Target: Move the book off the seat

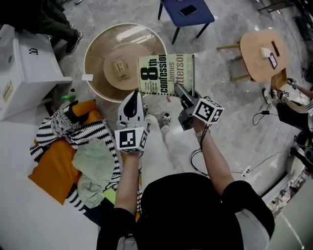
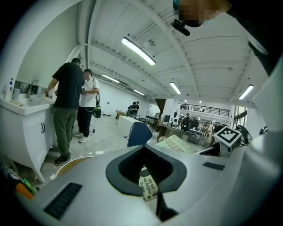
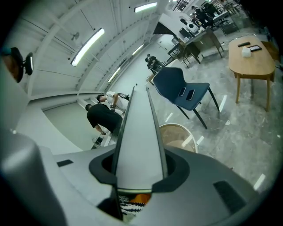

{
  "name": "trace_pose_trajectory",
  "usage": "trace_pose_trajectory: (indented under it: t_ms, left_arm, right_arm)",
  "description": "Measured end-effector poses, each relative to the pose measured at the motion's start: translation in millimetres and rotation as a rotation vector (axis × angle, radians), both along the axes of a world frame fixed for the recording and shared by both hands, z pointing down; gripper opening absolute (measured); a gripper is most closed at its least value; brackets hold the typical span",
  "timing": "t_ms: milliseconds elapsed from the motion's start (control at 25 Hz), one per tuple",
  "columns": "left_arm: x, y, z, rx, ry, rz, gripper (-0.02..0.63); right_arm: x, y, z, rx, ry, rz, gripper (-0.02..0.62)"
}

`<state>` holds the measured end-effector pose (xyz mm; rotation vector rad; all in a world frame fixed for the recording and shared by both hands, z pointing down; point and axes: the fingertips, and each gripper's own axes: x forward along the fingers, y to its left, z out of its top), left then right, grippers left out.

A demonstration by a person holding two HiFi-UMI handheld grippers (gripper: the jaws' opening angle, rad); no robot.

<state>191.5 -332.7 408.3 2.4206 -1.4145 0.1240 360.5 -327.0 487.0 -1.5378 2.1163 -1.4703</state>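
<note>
Ceiling strip lights (image 2: 138, 51) are flooding the hall with bright, even white light, glare is streaking the polished floor (image 3: 261, 181) and the round glass tabletop (image 1: 132, 33), shadows are falling soft and faint, both gripper views are bowing and darkening at their edges, the closest surfaces are blurring.

Grey marbled floor (image 1: 230, 122) under me, glossy enough to throw back the light. Up ahead there's a blue chair (image 1: 203, 14) on dark legs, and off to the right a small wooden table (image 1: 257, 53) on splayed legs. A white cabinet (image 1: 24, 73) sits at my left. Black cables (image 1: 266, 114) trail across the floor on the right. Looking out level now: a white ribbed ceiling (image 2: 208, 53) with long strip lights (image 2: 138, 50), a pale wall (image 2: 40, 57) on the left above a white counter (image 2: 26, 108), and far back a railed balcony (image 2: 208, 108) over rows of desks.
</note>
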Motion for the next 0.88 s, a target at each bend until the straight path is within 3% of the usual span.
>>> trace_pose_trajectory:
  t_ms: [440,880]
  left_arm:
    - [-9,-53,107,-0.086,0.021,0.04,0.009]
    - [-5,-75,189,-0.137,0.031,0.071,0.009]
  right_arm:
    - [-12,-35,127,-0.125,0.044,0.029,0.16]
    - [-11,-58,212,-0.147,0.044,0.034,0.16]
